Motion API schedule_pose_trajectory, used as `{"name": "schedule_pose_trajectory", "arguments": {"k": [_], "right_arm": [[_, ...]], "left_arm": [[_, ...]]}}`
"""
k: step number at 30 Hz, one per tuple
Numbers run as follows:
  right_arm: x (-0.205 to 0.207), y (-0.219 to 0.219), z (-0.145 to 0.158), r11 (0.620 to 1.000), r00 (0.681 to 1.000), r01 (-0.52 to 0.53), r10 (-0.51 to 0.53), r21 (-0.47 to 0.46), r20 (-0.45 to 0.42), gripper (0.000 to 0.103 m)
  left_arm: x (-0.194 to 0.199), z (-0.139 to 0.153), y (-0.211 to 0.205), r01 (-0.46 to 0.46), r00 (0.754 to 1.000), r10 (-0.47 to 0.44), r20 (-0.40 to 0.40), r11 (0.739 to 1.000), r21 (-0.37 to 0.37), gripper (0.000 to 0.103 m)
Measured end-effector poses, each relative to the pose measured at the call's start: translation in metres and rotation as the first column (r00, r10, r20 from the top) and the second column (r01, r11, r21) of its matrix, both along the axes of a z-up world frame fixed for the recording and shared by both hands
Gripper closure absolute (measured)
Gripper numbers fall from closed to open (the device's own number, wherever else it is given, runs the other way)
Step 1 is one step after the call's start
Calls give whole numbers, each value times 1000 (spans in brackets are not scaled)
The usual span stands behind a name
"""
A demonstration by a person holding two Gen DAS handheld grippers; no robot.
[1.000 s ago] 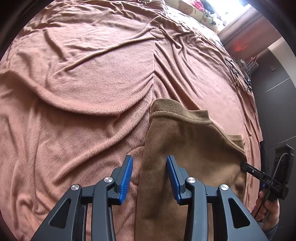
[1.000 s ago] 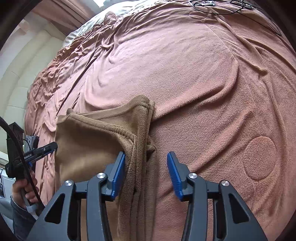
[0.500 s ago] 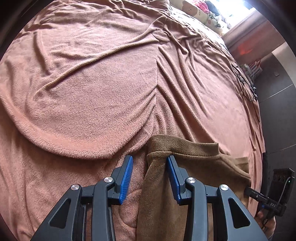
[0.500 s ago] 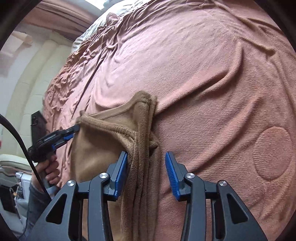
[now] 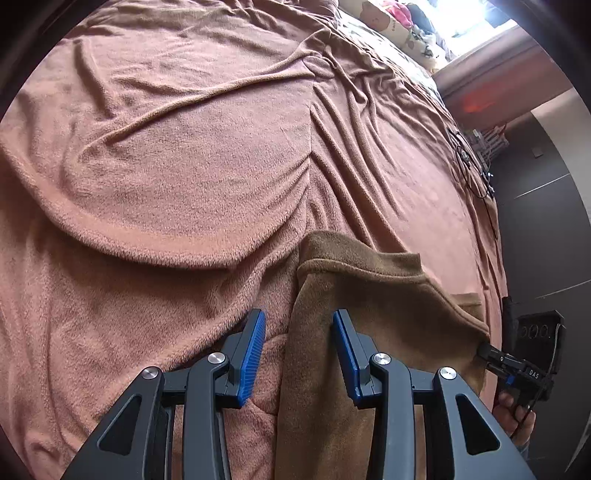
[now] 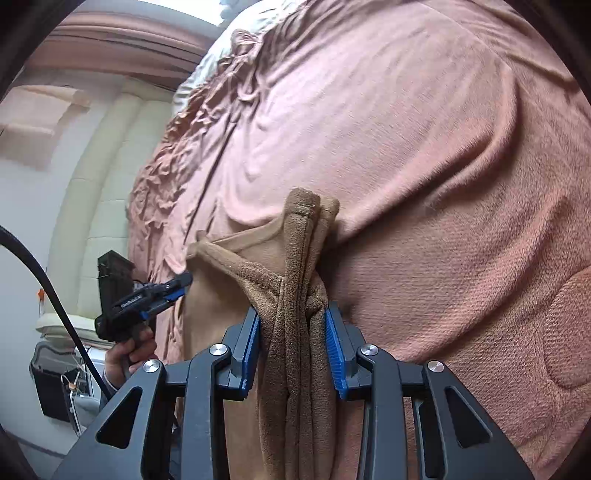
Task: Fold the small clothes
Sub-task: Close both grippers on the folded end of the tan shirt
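Note:
A brown fleece garment (image 5: 373,302) lies folded on the pink blanket (image 5: 184,177). My left gripper (image 5: 298,317) stands open over the garment's left edge; the cloth touches only the right pad. In the right wrist view the garment's bunched edges (image 6: 295,280) stand up between the blue pads of my right gripper (image 6: 292,314). Its jaws are closing and both pads press the cloth. The right gripper (image 5: 491,354) also shows at the garment's far corner. The left gripper (image 6: 177,284), held by a hand (image 6: 129,350), shows at the opposite edge.
The rumpled blanket covers the whole bed. Pillows and soft items (image 5: 391,22) lie at the far end and black cables (image 5: 469,162) near the right edge. A cream padded headboard (image 6: 103,177) and a black bin (image 6: 51,384) stand beside the bed.
The right jaws have narrowed onto the garment's edge, which is now bunched and raised between the pads. The right view has tilted up. The left jaws keep the same gap.

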State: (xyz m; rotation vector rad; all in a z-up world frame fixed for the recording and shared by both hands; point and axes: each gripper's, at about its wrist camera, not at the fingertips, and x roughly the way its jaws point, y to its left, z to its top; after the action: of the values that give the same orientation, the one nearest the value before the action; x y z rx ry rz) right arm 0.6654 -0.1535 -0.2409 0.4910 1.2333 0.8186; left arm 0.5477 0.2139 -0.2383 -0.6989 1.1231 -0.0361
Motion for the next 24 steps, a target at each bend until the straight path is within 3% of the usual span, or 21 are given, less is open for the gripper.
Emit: {"name": "schedule_pose_trajectory", "arguments": {"k": [6,16,21,24], "right_arm": [[-5,0,-10,999,1000,-20,20,-25,17,73],[7,14,-22,999,999,-34,34,7,-20,73],[10,20,-25,1000,1000,-29,29,12,-7,73],[9,23,-24,1000,1000,-15,15,6,-4,76]], "left_arm": [[-9,-7,0,12,1000,-11,11,996,-90,63],[3,-15,5,0,999,6,37,988,-155,64],[14,-18,4,-13,999,18,39,991,-134,72],[16,-15,0,-9,999,14,45,994,-105,87]]}}
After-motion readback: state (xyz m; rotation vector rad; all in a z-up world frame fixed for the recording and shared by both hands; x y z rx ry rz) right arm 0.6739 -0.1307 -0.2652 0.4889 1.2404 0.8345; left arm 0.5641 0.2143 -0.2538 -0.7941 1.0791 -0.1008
